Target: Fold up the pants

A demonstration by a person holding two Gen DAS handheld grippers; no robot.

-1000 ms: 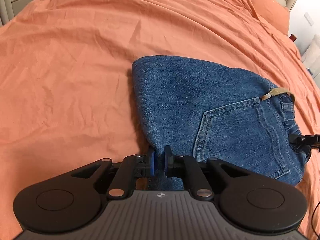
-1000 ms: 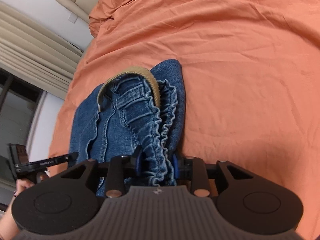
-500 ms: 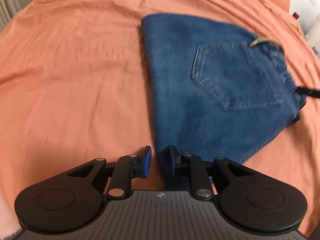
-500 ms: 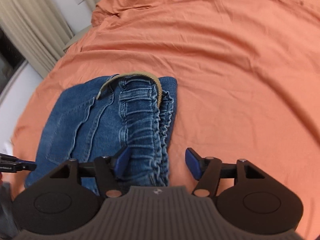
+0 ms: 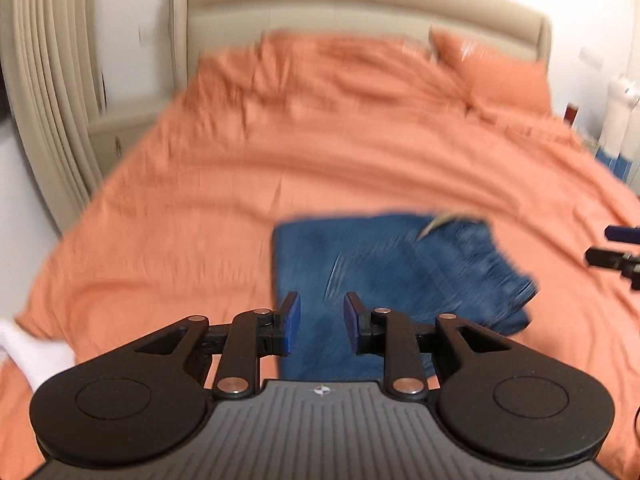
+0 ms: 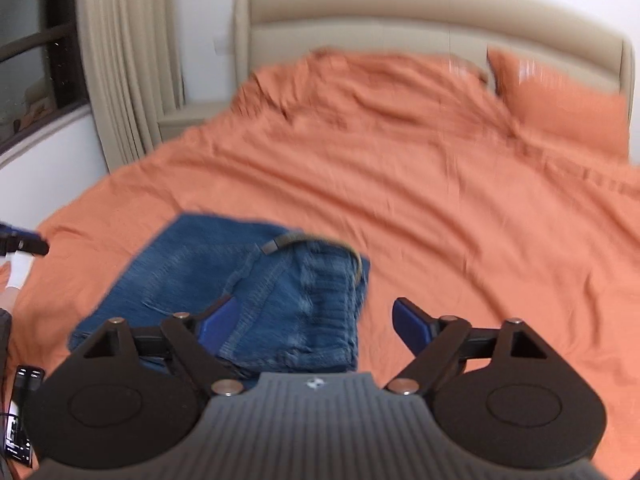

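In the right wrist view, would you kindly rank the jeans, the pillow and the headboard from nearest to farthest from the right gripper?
1. Jeans: folded on the bedspread, just ahead of the open right gripper, toward its left finger.
2. Pillow: far right, at the head of the bed.
3. Headboard: behind the pillow, against the wall.

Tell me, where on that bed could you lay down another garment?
Most of the orange bedspread is bare: the wide stretch between the folded blue denim pants and the orange pillow by the beige padded headboard, and the strip left of the pants towards the cream curtains. Only the near edge around the pants is crowded.
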